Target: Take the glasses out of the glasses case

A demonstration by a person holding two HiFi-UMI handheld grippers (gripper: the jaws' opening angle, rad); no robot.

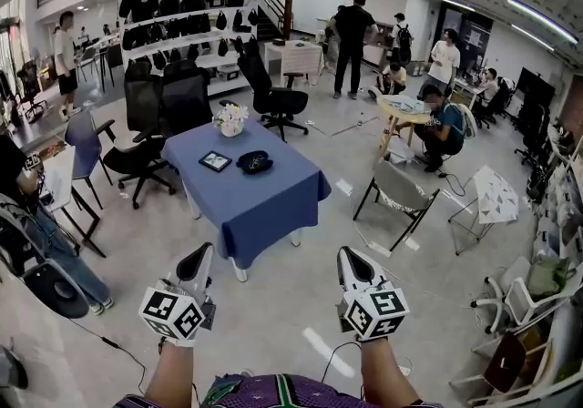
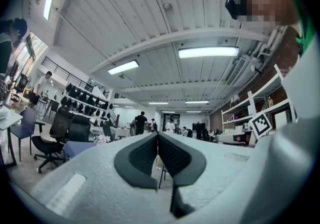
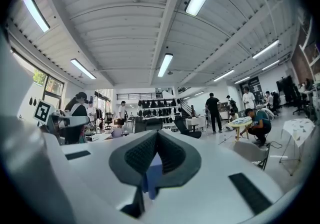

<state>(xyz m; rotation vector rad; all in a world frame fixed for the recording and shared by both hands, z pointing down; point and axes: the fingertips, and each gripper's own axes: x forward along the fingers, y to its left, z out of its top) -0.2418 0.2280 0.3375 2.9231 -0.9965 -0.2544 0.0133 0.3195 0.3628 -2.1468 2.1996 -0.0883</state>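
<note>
The left hand-held gripper and right hand-held gripper are held empty, jaws together, well apart from the glasses case on the blue tabletop, presumably since no reach is yet needed.

Table: glasses case, frame, flowers

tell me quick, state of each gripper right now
Left gripper: shut, holding nothing.
Right gripper: shut, holding nothing.
</note>
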